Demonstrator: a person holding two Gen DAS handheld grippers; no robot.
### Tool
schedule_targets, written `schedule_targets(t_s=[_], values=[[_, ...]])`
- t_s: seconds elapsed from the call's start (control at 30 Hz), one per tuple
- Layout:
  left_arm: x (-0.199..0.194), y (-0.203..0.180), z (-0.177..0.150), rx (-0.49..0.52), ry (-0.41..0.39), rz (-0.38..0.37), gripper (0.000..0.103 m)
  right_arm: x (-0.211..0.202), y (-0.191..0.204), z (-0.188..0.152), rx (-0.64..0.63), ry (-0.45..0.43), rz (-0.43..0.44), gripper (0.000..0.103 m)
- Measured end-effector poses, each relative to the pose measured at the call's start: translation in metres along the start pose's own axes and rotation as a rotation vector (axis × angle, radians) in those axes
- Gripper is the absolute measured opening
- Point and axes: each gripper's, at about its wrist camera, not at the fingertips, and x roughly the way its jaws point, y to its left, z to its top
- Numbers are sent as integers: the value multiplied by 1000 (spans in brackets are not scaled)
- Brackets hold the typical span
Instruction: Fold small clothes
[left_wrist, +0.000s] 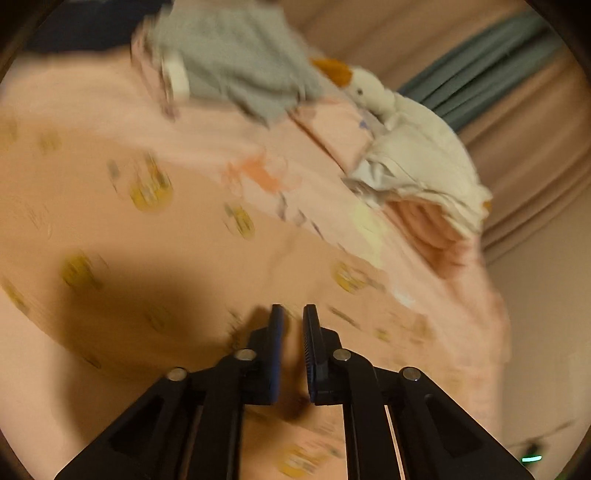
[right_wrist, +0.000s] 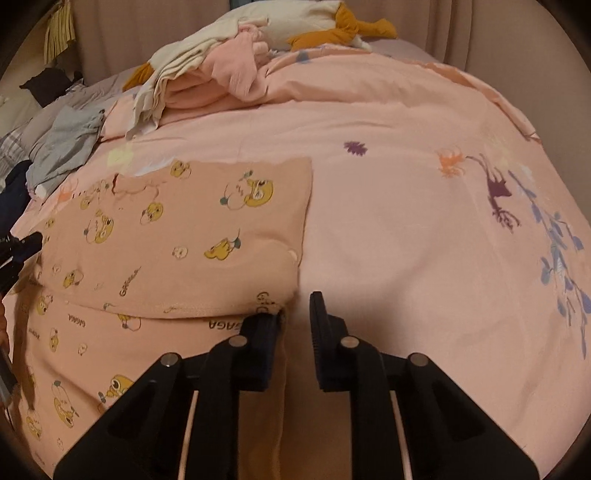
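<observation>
Pyjamas (right_wrist: 177, 236), pink with yellow ducks, are laid folded on the bed (right_wrist: 406, 229), below the clothes pile (right_wrist: 207, 77). Both the right hand-held gripper (right_wrist: 297, 306) and left hand-held gripper (left_wrist: 293, 317) are held slightly open, empty.

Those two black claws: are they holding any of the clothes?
No. The right gripper is open beside the duck-print garment, its edge near one finger. The left gripper hangs open above it, nothing between its fingers.
</observation>
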Motion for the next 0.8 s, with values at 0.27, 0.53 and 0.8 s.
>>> schedule_targets(t_s=[0.27, 0.53, 0.8], values=[[-1, 7, -25, -166, 217, -113, 34, 2, 2, -8, -26, 49, -21, 23], [-7, -4, -42, -149, 261, -108, 39, 4, 0, -9, -24, 60, -30, 31], [19, -18, -43, -102, 109, -93, 41, 5, 1, -10, -32, 52, -45, 34]])
